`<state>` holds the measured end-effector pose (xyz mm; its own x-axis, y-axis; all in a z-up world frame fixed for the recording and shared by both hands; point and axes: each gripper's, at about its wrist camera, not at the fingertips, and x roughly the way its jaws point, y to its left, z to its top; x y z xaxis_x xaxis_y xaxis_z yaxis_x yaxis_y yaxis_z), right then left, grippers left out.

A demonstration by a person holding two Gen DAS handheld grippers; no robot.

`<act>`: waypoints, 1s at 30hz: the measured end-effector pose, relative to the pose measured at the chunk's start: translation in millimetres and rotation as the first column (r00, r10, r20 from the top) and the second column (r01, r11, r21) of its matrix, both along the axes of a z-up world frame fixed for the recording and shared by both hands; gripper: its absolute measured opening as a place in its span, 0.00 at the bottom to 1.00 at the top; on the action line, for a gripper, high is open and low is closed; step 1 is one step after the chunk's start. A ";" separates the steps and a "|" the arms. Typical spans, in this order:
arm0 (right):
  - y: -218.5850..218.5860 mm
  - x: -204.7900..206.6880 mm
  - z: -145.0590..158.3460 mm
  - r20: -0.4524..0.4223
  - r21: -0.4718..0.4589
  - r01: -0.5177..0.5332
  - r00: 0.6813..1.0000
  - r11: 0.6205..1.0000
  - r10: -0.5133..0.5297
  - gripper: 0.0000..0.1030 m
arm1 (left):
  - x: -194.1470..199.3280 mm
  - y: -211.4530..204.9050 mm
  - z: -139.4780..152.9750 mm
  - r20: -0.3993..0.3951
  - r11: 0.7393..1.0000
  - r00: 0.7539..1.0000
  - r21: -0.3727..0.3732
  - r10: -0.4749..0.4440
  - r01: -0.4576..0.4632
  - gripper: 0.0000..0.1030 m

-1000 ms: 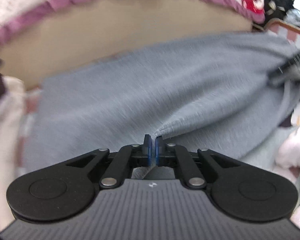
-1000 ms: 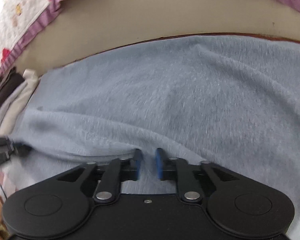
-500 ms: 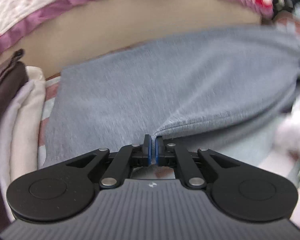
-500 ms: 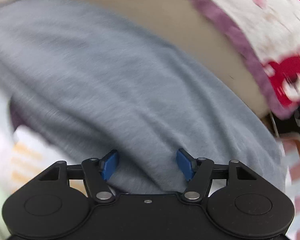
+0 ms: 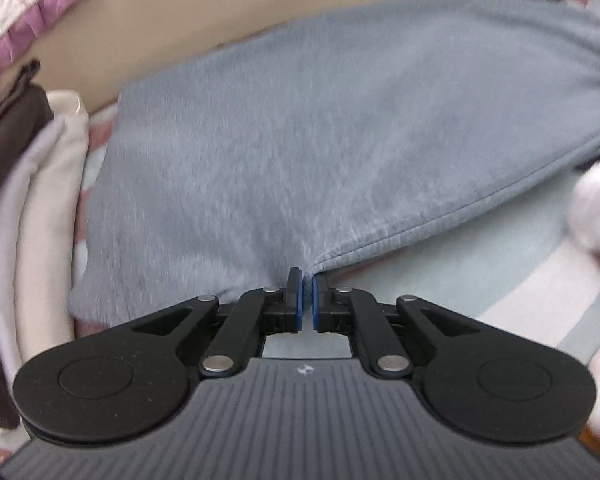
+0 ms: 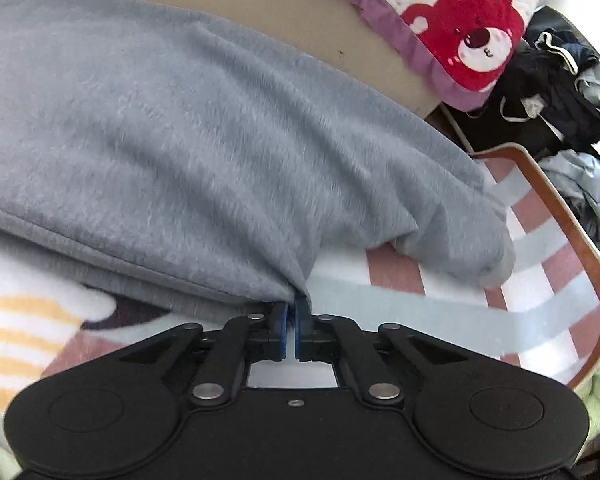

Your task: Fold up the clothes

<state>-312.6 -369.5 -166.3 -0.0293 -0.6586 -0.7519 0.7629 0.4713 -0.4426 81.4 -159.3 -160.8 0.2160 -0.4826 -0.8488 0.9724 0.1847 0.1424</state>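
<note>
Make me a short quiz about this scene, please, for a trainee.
1. True or false: the right gripper is shut on the garment.
2. Which colour is the bear? A red, B blue, C green.
3. In the left wrist view, on which side of the garment is the pile of folded cloth?
Key: 1 true; 2 A; 3 left.

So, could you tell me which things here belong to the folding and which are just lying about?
In the job:
- grey garment
- left gripper, its jaws opening at the hem
- right gripper, shut on the garment's edge

Lying about:
- folded stack
- bear pillow
- dark clothes pile
- striped blanket
</note>
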 end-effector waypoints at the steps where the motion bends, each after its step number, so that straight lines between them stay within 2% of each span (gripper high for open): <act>1: -1.9 -0.7 2.3 0.007 0.011 0.012 1.000 1.000 -0.012 0.00 | 1.6 0.5 2.9 -0.007 1.000 1.000 0.010 0.008 -0.008 0.08; 2: -3.6 -3.7 5.2 0.019 0.031 0.040 0.999 0.999 -0.041 0.01 | 4.7 2.3 8.6 -0.022 1.000 0.999 0.009 0.025 -0.024 0.09; 4: -9.1 -17.8 13.6 0.068 0.117 0.111 0.991 0.987 -0.119 0.03 | 18.2 9.1 25.1 -0.078 0.994 0.991 0.016 0.109 -0.108 0.19; 5: -11.7 -23.7 20.4 0.104 0.158 0.142 0.982 0.977 -0.160 0.06 | 27.4 16.0 30.4 -0.109 0.986 0.980 0.018 0.164 -0.163 0.33; 6: -11.4 -27.2 28.8 0.147 0.196 0.162 0.970 0.967 -0.192 0.14 | 41.1 28.9 35.0 -0.144 0.970 0.960 0.006 0.242 -0.244 0.44; 8: -3.9 -26.2 45.4 0.246 0.226 0.139 0.949 0.964 -0.194 0.18 | 66.0 56.1 35.5 -0.229 0.923 0.899 -0.002 0.374 -0.384 0.44; 9: -0.5 -20.3 50.9 0.287 0.219 0.110 0.942 0.969 -0.172 0.29 | 78.4 69.7 35.5 -0.271 0.893 0.859 -0.001 0.434 -0.451 0.44; 10: 2.7 -13.5 55.9 0.326 0.208 0.080 0.934 0.975 -0.146 0.41 | 91.1 84.2 30.9 -0.323 0.853 0.805 0.011 0.497 -0.522 0.44; 12: 6.6 4.3 59.7 0.394 0.167 0.025 0.915 0.986 -0.090 0.47 | 107.5 97.2 23.2 -0.374 0.799 0.734 0.030 0.566 -0.601 0.44; 13: 6.6 14.4 58.3 0.409 0.154 0.006 0.910 0.988 -0.069 0.47 | 111.4 97.0 20.3 -0.360 0.778 0.719 0.031 0.595 -0.628 0.44; 14: 5.2 24.3 55.4 0.416 0.160 -0.012 0.908 0.987 -0.056 0.47 | 111.5 93.4 17.8 -0.312 0.764 0.721 0.029 0.619 -0.644 0.44; 16: 1.9 44.2 47.3 0.424 0.175 -0.048 0.905 0.983 -0.031 0.47 | 108.5 84.5 14.3 -0.281 0.763 0.732 0.003 0.621 -0.647 0.44; 18: 0.4 60.6 38.3 0.422 0.180 -0.072 0.906 0.981 -0.011 0.47 | 109.9 80.6 8.5 -0.332 0.740 0.700 -0.006 0.633 -0.672 0.48; 20: -1.3 72.5 29.3 0.408 0.185 -0.084 0.913 0.979 0.002 0.47 | 109.4 74.1 -1.4 -0.338 0.723 0.674 0.029 0.657 -0.690 0.53; 23: -6.0 78.3 23.5 0.404 0.193 -0.075 0.915 0.978 -0.009 0.47 | 111.6 71.0 -14.1 -0.364 0.712 0.650 0.053 0.667 -0.700 0.55; 25: -9.2 81.7 19.8 0.402 0.198 -0.068 0.916 0.978 -0.018 0.48 | 112.1 68.8 -16.0 -0.365 0.705 0.653 0.011 0.663 -0.709 0.64; 28: -10.0 78.4 15.3 0.410 0.222 -0.063 0.912 0.973 -0.034 0.50 | 111.9 58.9 -20.6 -0.308 0.690 0.664 -0.030 0.682 -0.723 0.71; 29: -9.5 76.1 14.3 0.416 0.221 -0.066 0.909 0.973 -0.033 0.51 | 110.9 54.2 -22.1 -0.270 0.690 0.673 -0.042 0.688 -0.722 0.69; 30: -9.6 75.5 13.6 0.420 0.220 -0.071 0.907 0.973 -0.028 0.52 | 108.5 49.4 -24.4 -0.234 0.708 0.699 -0.056 0.676 -0.704 0.67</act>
<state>-237.1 -379.1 -152.8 0.3322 -0.4672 -0.8194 0.8419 0.5385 0.0342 189.9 -109.9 -185.2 0.3821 -0.3691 -0.8472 0.5675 0.8173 -0.1002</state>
